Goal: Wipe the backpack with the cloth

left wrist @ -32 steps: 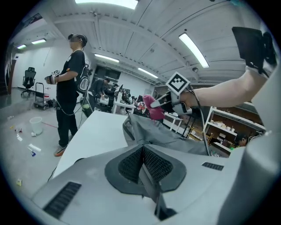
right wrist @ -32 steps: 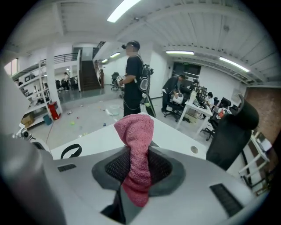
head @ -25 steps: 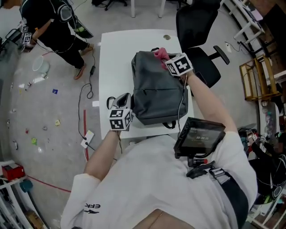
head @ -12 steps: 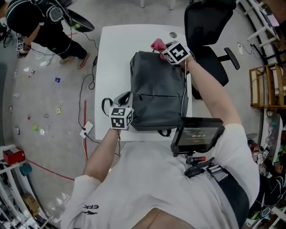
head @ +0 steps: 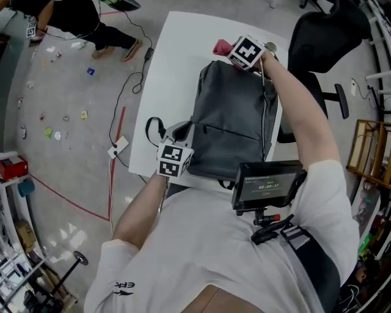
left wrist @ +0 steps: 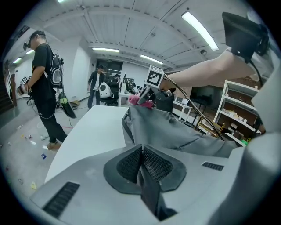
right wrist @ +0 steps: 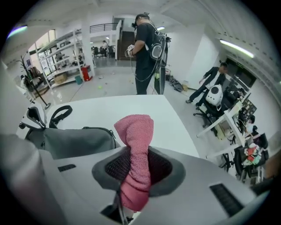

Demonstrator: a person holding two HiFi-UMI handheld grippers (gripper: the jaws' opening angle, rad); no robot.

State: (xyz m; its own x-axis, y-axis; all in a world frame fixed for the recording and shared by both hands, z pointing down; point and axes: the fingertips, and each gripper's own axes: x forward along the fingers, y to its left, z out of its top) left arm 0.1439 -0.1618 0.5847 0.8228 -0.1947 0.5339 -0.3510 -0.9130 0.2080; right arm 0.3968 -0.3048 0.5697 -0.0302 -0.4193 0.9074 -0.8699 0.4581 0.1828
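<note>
A grey backpack [head: 235, 122] lies flat on the white table [head: 177, 61]. My right gripper [head: 235, 49] is at the backpack's far end, shut on a pink cloth [head: 221, 47]. In the right gripper view the cloth [right wrist: 136, 132] stands up out of the gripper [right wrist: 136, 162], with the backpack [right wrist: 70, 140] to the left. My left gripper [head: 175, 153] is at the backpack's near left corner. In the left gripper view this gripper [left wrist: 141, 151] is shut on a dark backpack strap [left wrist: 149, 193], with the backpack body [left wrist: 175, 132] beyond.
A black office chair [head: 327, 43] stands by the table's right side. A person in black [head: 73, 15] stands on the floor at the far left, near cables [head: 122, 110]. A wooden shelf [head: 372, 153] is at the right. A small screen [head: 267, 183] hangs at my chest.
My right gripper has slid the pink cloth from the backpack's upper face to its far end. The left gripper has stayed at the near left corner. The view has shifted.
</note>
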